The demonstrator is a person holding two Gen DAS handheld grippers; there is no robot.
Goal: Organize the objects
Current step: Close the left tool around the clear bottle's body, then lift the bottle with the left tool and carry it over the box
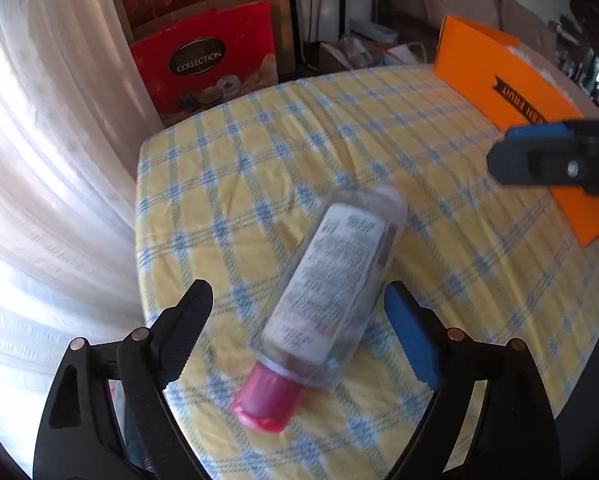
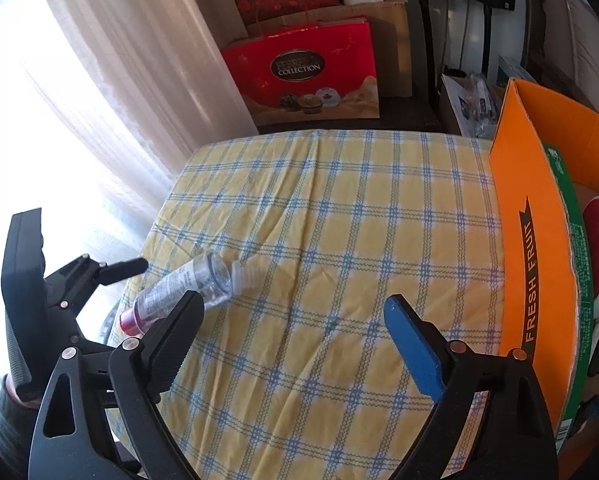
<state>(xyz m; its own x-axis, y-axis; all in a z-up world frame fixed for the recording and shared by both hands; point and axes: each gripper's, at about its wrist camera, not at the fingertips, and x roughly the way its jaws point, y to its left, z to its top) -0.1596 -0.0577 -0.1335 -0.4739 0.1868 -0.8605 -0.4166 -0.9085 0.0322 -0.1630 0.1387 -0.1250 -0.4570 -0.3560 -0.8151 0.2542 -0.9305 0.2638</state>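
A clear plastic bottle (image 1: 331,280) with a white label and pink cap lies on its side on the yellow and blue checked tablecloth (image 1: 259,152). My left gripper (image 1: 299,300) is open, its jaws on either side of the bottle's lower half, not touching it. In the right wrist view the bottle (image 2: 183,288) lies near the table's left edge, with the left gripper (image 2: 111,276) beside it. My right gripper (image 2: 295,312) is open and empty over the middle of the cloth; it also shows in the left wrist view (image 1: 555,156).
An orange "Fresh Fruit" cardboard box (image 2: 535,240) stands open at the table's right side with items inside. A red gift bag (image 2: 303,72) and cartons stand on the floor beyond the far edge. A white curtain (image 2: 99,100) hangs at the left.
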